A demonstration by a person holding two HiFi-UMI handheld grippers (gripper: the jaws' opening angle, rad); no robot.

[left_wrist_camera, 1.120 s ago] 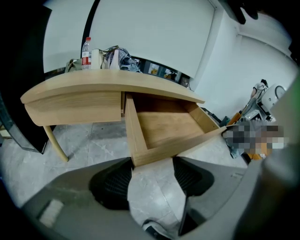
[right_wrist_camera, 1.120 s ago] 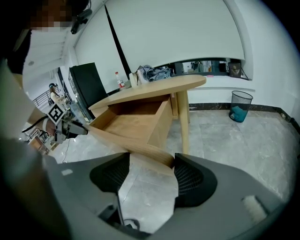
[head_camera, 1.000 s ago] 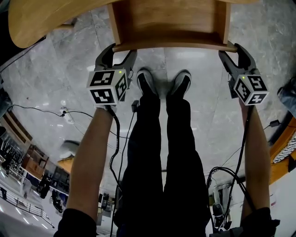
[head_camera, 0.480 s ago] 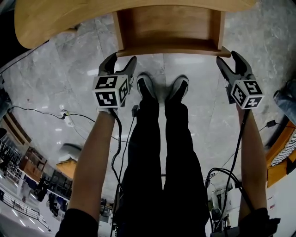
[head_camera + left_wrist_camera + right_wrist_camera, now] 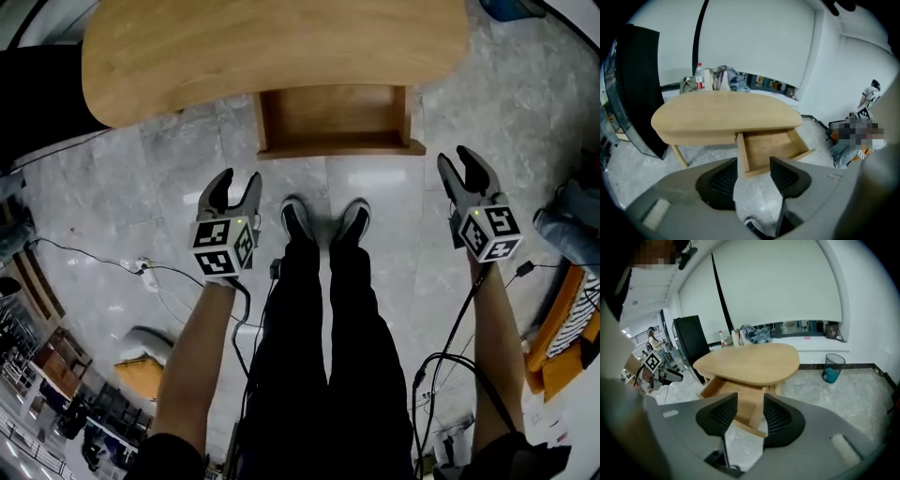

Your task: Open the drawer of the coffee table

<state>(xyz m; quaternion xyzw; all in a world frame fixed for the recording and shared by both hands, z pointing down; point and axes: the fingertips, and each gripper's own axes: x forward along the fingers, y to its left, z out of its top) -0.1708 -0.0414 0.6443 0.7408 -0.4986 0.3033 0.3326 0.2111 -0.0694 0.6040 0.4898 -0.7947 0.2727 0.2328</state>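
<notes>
1. Beneath the pale wooden tabletop (image 5: 262,47), the drawer (image 5: 335,117) of the coffee table stands pulled well out toward the person. Its bare wooden inside is exposed, and nothing shows in it.
2. Both tools have let go of the drawer front. A second ago each sat at one of its front corners. Now the left tool (image 5: 236,180) and the right tool (image 5: 463,161) hang well clear of it, drawn back toward the person over the grey marble floor (image 5: 141,169).
3. The left tool's jaws have just been closing a little but are still wide apart, with nothing between them.
4. The right tool's jaws have just been closing more, to about half their spread, and are also empty.
5. The person's shoes (image 5: 323,220) stand between the two tools, just short of the drawer.
6. With the drawer out and both tools withdrawn, the task looks complete.
</notes>
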